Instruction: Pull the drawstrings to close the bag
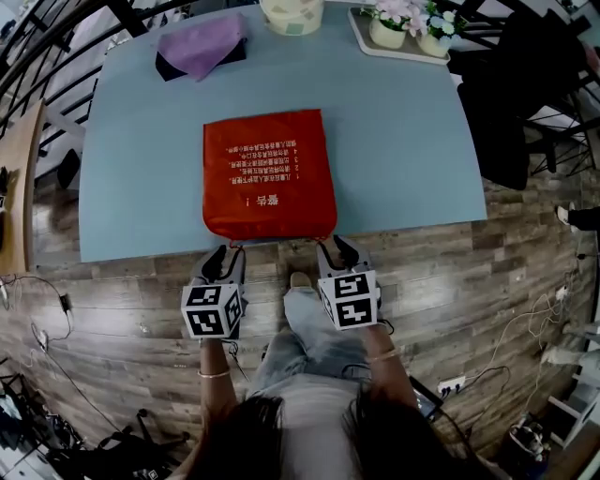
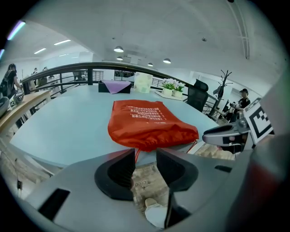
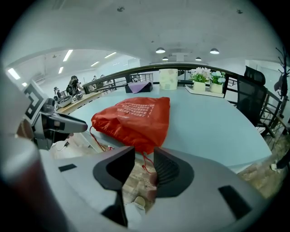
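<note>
Hovering off the near end of the red bag point(image 1: 269, 174), both tongs stand open and grip nothing.
The bag lies flat on the blue worktop point(image 1: 141, 159), with its gathered mouth at the edge closest to the person. The left tongs point(image 1: 225, 255) are just off the bag's near left corner and the right tongs point(image 1: 336, 251) just off its near right corner. The left drawstring point(image 2: 135, 156) hangs from the bag at the gap of the left tongs. The right drawstring point(image 3: 146, 161) dangles within the gap of the right tongs, unclamped. Beyond the bag's far end lie a purple cloth point(image 1: 199, 42) and a tray of potted flowers point(image 1: 403, 28).
</note>
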Tool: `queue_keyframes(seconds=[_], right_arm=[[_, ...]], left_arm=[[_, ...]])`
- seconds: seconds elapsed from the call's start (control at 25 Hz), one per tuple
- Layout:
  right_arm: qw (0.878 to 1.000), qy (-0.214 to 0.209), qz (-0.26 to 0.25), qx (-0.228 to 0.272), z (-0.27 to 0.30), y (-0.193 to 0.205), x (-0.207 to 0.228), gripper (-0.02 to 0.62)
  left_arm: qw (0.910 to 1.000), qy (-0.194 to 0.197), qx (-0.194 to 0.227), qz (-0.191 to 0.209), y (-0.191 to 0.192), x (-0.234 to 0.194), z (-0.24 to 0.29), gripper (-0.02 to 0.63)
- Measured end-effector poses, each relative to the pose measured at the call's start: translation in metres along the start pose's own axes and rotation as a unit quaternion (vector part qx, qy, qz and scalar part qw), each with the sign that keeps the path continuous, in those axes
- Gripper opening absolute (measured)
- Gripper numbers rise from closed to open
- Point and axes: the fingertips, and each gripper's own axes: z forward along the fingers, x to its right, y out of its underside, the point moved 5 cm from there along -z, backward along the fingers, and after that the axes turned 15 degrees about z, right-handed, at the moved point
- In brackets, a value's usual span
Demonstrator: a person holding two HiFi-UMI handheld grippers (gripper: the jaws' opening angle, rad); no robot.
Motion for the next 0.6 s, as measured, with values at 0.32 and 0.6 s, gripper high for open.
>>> queue_keyframes(seconds=[0.32,0.6], right_arm=[[1.000,0.002,0.008,-0.022,0.019,0.012,0.006,0.127],[0.999,0.013,0.014,-0.026,0.032,0.018,0.008,0.130]], left_arm=[[0.9996,-0.006,-0.020,-0.018,0.012,-0.006,0.019,0.144],[0.9993,-0.011,-0.031,-0.015,0.014,-0.009,0.035,0.144]])
